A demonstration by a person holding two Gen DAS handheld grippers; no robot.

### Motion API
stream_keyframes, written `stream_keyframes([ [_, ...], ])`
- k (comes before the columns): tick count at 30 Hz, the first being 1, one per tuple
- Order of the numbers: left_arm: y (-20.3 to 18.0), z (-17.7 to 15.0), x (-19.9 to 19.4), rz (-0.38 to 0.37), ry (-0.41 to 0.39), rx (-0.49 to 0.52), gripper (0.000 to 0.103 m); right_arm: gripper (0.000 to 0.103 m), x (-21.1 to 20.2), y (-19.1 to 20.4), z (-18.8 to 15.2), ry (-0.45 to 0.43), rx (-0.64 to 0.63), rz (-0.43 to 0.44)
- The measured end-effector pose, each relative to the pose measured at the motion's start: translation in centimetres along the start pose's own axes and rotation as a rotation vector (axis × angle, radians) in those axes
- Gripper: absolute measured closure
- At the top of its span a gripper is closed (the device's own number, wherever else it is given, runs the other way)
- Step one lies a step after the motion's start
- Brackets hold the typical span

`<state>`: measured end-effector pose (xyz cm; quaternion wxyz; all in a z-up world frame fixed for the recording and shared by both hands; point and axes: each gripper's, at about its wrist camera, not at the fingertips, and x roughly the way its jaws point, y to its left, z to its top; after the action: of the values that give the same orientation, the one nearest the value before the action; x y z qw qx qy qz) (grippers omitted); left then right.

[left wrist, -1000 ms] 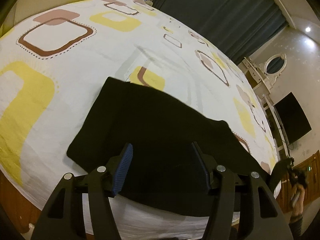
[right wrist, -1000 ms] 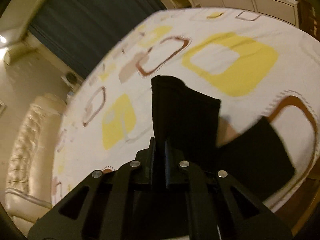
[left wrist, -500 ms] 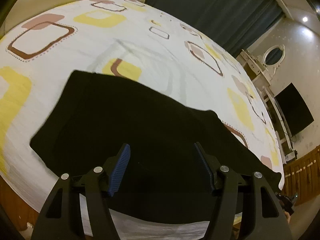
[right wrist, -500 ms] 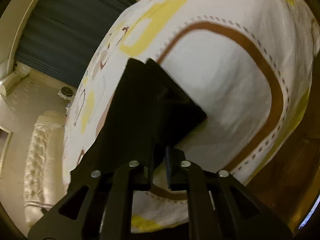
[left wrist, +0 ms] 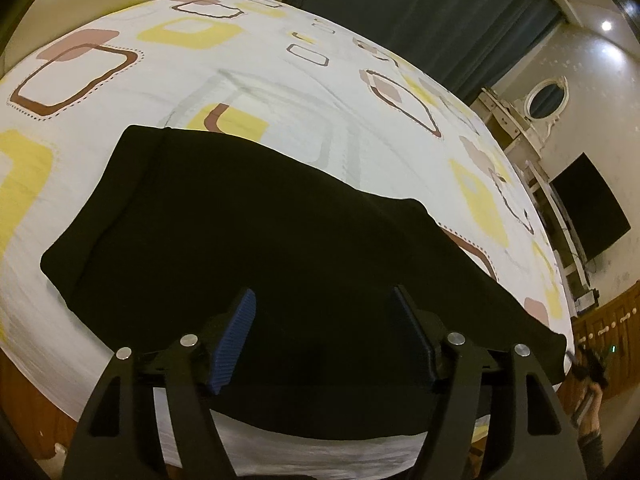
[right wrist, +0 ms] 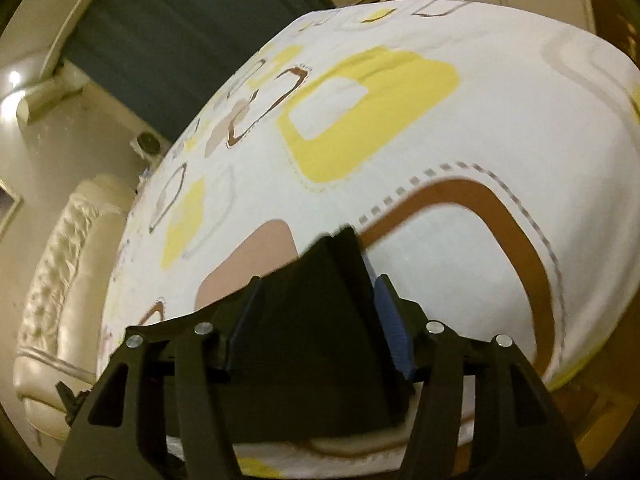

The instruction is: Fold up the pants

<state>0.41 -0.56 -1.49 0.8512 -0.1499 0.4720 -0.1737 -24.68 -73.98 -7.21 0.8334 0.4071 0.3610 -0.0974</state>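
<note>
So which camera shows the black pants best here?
The left wrist view: the pants lie spread across the bedspread, most of their outline visible. The right wrist view shows only one end between the open right tongs.

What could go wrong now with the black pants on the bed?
The right claw is open around the end of the black pants, so that end may flop loose. The pants lie near the bed's edge and could slide off. The left claw is open too, so nothing pins the fold.
</note>
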Motion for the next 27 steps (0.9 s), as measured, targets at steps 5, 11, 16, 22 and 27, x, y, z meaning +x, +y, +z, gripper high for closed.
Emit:
stream_keyframes([
  [5,-0.5,-0.4,0.1,0.015,0.006,0.027,0.033,0.046,2.8,0.3,1.3,0.108,-0.044,-0.090],
  [11,-0.5,-0.5,0.6,0.016,0.013,0.019,0.030,0.046,1.7,0.9,0.4,0.077,-0.065,-0.021],
  [16,-0.5,-0.7,1.0,0.017,0.023,0.014,0.030,0.046,-0.1,2.0,-0.3,0.038,-0.153,0.063],
  [22,-0.3,-0.9,1.0,0.017,0.026,0.007,0.030,0.046,-1.1,3.7,-1.4,0.026,-0.284,0.098],
  [27,0.1,-0.9,1.3,0.015,0.033,-0.010,0.030,0.046,0.3,5.3,-2.6,0.094,-0.401,0.017],
])
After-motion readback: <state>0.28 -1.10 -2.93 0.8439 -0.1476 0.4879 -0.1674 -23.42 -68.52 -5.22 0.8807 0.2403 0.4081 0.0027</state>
